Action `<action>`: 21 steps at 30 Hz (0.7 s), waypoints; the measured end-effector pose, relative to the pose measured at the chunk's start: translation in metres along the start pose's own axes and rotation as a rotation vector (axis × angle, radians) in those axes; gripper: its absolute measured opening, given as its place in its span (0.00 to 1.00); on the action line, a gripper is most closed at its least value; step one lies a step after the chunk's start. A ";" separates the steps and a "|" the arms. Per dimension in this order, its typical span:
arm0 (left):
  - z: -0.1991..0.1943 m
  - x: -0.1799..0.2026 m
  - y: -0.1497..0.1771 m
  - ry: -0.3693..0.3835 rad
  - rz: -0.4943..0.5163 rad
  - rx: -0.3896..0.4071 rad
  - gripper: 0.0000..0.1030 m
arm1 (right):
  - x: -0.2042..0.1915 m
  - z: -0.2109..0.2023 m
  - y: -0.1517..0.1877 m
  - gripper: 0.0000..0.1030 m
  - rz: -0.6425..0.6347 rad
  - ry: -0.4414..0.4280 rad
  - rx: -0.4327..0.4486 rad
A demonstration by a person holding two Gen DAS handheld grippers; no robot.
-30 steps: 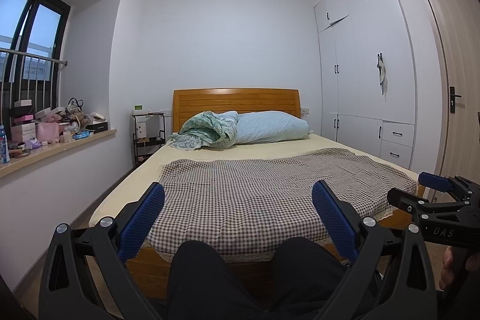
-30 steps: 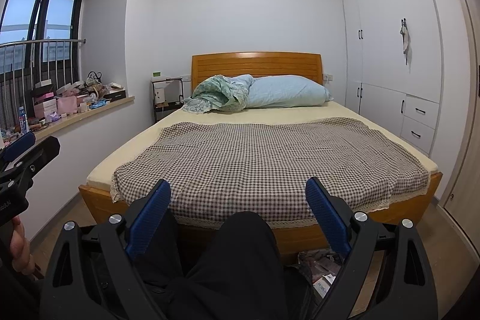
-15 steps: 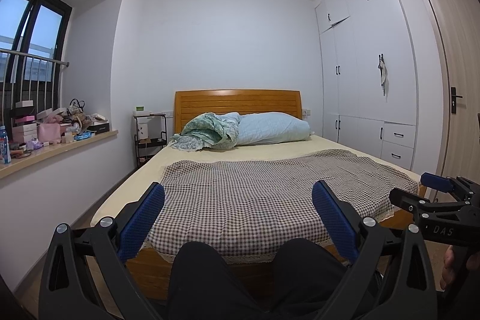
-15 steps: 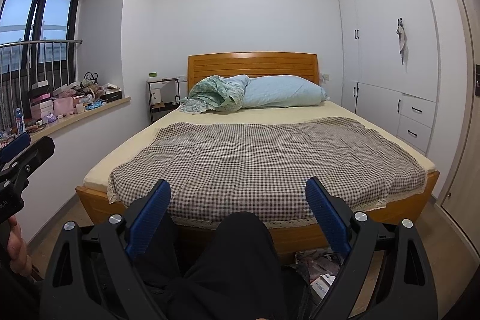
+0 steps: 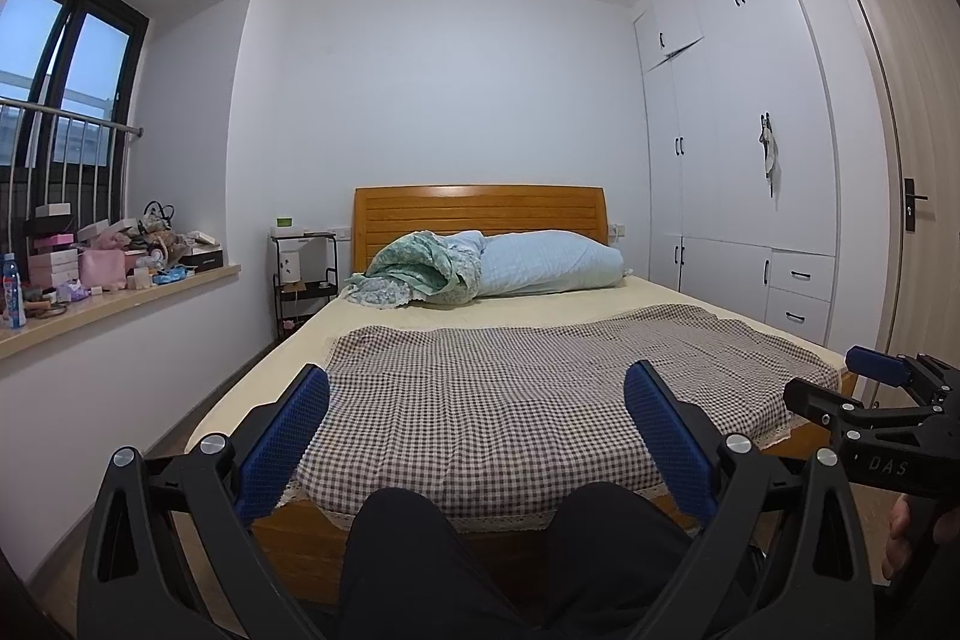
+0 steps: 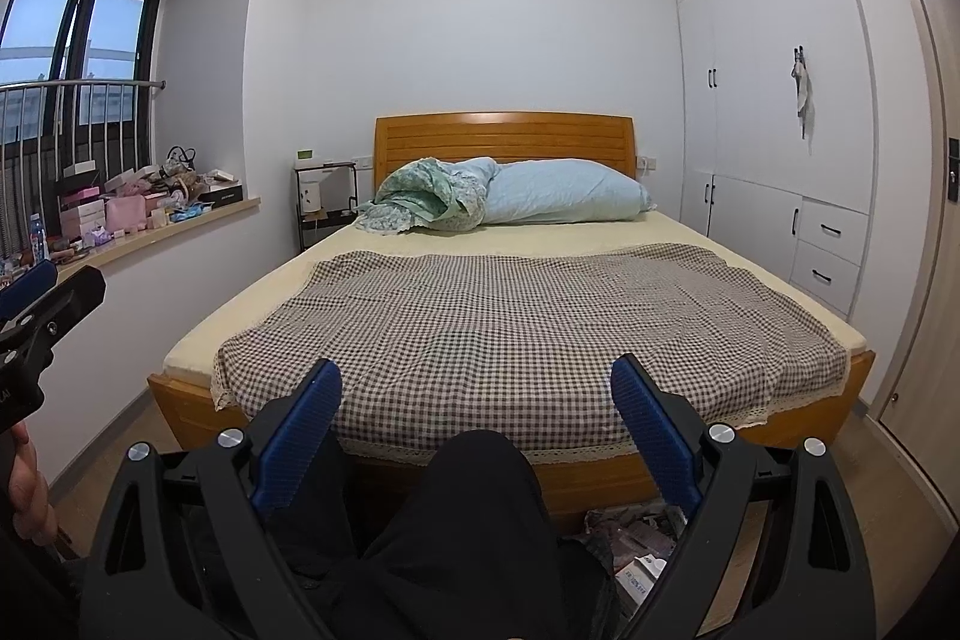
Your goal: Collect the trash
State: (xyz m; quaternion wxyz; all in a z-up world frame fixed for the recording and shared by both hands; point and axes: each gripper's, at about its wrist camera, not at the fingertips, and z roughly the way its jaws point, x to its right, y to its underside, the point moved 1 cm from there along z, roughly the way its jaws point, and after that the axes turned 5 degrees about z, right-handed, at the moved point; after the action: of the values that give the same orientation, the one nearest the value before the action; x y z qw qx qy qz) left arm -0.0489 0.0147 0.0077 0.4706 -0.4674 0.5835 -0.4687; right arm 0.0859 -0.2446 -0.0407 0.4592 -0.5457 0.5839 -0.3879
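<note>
1. Holding both claws level over my dark-trousered knees, I face the foot of the bed [image 5: 288,532].
2. My left claw [image 5: 477,436] stands wide, its blue pads far apart and gripping nothing.
3. My right claw [image 6: 477,430] is equally wide and empty; it also shows at the right edge of the left wrist view.
4. The trash [image 6: 630,538], crumpled wrappers and small packets, lies on the floor at the lower right of the right wrist view, just beside the bed's foot and my right knee.
5. A checked blanket [image 6: 528,322] covers the mattress; a pale blue pillow [image 6: 564,193] and bunched green quilt [image 6: 420,199] sit at the headboard.
6. The windowsill [image 5: 120,295] at the left holds cluttered boxes.
</note>
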 end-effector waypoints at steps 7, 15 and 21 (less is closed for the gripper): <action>0.000 0.001 0.000 0.001 0.001 0.000 0.93 | 0.000 -0.002 -0.001 0.85 0.007 0.000 0.003; 0.001 0.003 0.000 -0.006 -0.003 -0.005 0.93 | -0.001 -0.001 -0.001 0.85 0.009 0.005 -0.001; 0.001 0.004 0.000 -0.006 -0.003 -0.007 0.93 | -0.002 -0.001 -0.001 0.85 0.008 0.010 0.002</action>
State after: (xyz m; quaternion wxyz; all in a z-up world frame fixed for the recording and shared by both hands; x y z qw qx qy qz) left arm -0.0482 0.0107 0.0071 0.4701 -0.4713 0.5829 -0.4659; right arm 0.0851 -0.2426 -0.0398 0.4584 -0.5409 0.5880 -0.3893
